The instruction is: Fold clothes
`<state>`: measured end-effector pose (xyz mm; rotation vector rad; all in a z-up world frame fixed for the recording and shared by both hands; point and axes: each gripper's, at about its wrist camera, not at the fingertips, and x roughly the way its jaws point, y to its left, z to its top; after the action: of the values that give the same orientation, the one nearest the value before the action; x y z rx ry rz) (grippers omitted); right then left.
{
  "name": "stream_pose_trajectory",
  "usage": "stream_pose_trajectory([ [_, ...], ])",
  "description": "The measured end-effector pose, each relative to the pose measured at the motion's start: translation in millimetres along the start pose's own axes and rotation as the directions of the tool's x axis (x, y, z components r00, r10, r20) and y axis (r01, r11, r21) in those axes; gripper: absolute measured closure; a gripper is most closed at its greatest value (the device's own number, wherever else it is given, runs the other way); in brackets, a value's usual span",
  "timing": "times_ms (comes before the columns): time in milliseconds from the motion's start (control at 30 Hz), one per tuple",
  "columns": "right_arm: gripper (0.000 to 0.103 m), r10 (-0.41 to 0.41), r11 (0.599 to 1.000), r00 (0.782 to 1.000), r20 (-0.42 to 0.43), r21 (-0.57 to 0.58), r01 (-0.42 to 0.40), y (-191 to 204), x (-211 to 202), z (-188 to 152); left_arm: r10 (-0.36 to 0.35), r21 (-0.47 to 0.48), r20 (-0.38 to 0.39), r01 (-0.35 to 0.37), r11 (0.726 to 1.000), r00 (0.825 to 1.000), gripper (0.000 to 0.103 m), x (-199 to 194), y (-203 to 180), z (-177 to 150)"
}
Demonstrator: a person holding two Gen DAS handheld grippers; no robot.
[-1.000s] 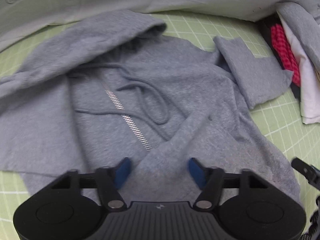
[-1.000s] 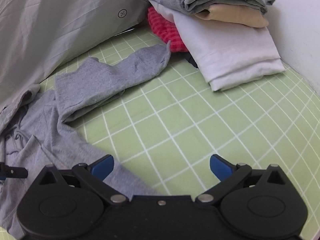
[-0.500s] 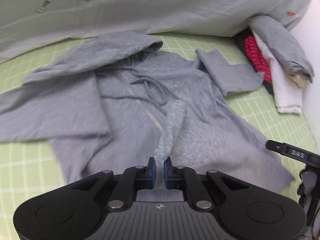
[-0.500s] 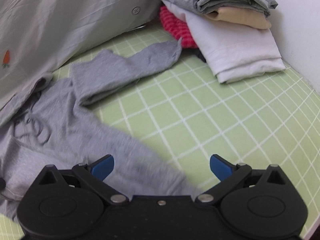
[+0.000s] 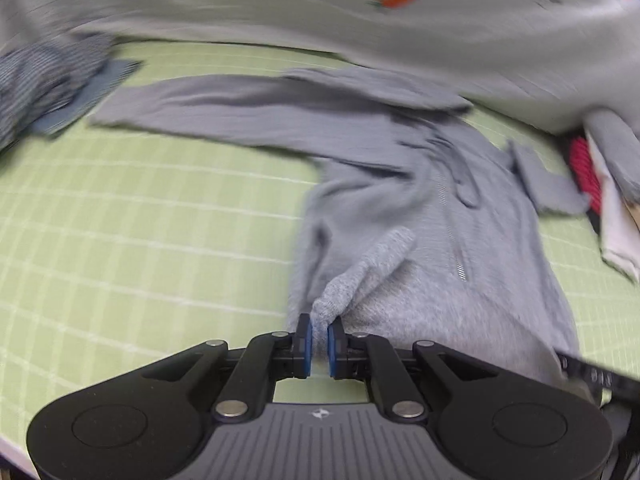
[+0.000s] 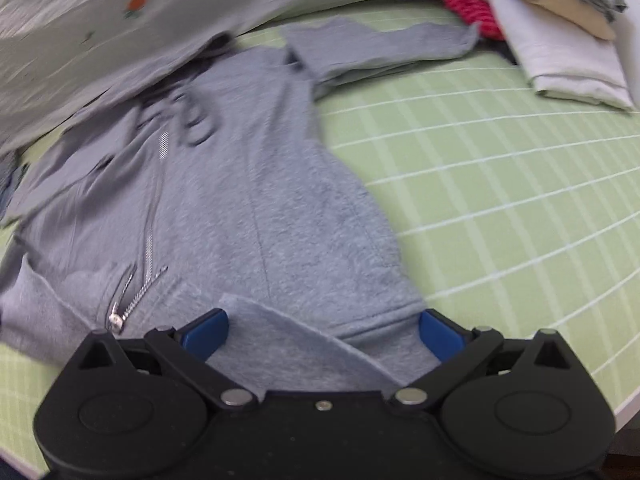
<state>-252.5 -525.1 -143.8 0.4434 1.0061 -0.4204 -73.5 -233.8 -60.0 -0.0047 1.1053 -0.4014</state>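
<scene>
far left: striped cloth (image 5: 38, 80) bunched at the edge of the green grid mat (image 5: 140, 240); blurred, can't say more.
left sleeve: stretched out flat toward that side, well apart from both grippers.
hoodie (image 5: 440, 216): grey, zip-front, lying spread on the mat, not folded. Hood end far, under a pale sheet (image 5: 360, 12); hem end near. Long axis runs roughly away from the grippers, leaning a bit right in the left wrist view.
left gripper (image 5: 319, 340): closed down to a narrow slit, pinching a ridge of hoodie fabric near the hem, left of the zipper (image 6: 150, 240). Fabric rises in a tented fold from the pinch.
right gripper (image 6: 323, 330): spread wide, holding nothing. Sits just over the hem on the right side of the zipper; a turned-up flap of hem lies between the fingers, not clamped.
key relation: both grippers at the hem end, one either side of the zipper. Hoodie extends straight ahead of them. Right one is nearer the free hem corner.
judgement: a hem-to-hood fold or a pull to straighten both fit; right side likely needs a grip on that flap first.
right sleeve: doubled back, cuff pointing at the folded stack (image 6: 560, 40).
far right: that stack is grey, tan and white over something red.
</scene>
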Motion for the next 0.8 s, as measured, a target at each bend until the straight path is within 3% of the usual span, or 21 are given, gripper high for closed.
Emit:
stream_pose_trajectory([
  [133,0.000,0.028,0.998,1.000,0.010,-0.056,-0.028,13.7,-8.4,-5.5,0.004,0.006,0.003,-0.004,1.000,1.000,0.091,-10.7,27.3,-3.8],
  [200,0.000,0.001,0.999,1.000,0.026,-0.035,0.000,12.4,-15.0,-4.5,-0.035,-0.029,0.008,0.035,0.999,0.999,0.084,-17.2,38.0,-4.3],
  [267,0.000,-0.028,1.000,0.999,0.041,0.000,0.028,8.6,-20.3,-2.3,-0.059,-0.090,0.015,0.060,0.994,0.998,0.083,-22.3,50.0,-3.6],
  [467,0.000,-0.119,0.989,0.991,0.054,0.098,0.113,-5.4,-18.2,7.7,-0.046,-0.219,0.027,0.051,0.974,0.999,0.078,-18.2,80.8,6.1],
  [700,0.001,-0.140,0.986,0.990,0.024,0.090,0.138,5.8,7.8,17.4,-0.041,-0.140,-0.112,0.025,0.990,0.993,0.068,22.2,79.5,0.1],
  [800,0.014,-0.128,0.982,0.992,-0.005,0.136,0.128,9.0,14.3,16.0,-0.053,-0.109,-0.171,0.034,0.993,0.984,0.067,35.0,74.6,-13.6],
])
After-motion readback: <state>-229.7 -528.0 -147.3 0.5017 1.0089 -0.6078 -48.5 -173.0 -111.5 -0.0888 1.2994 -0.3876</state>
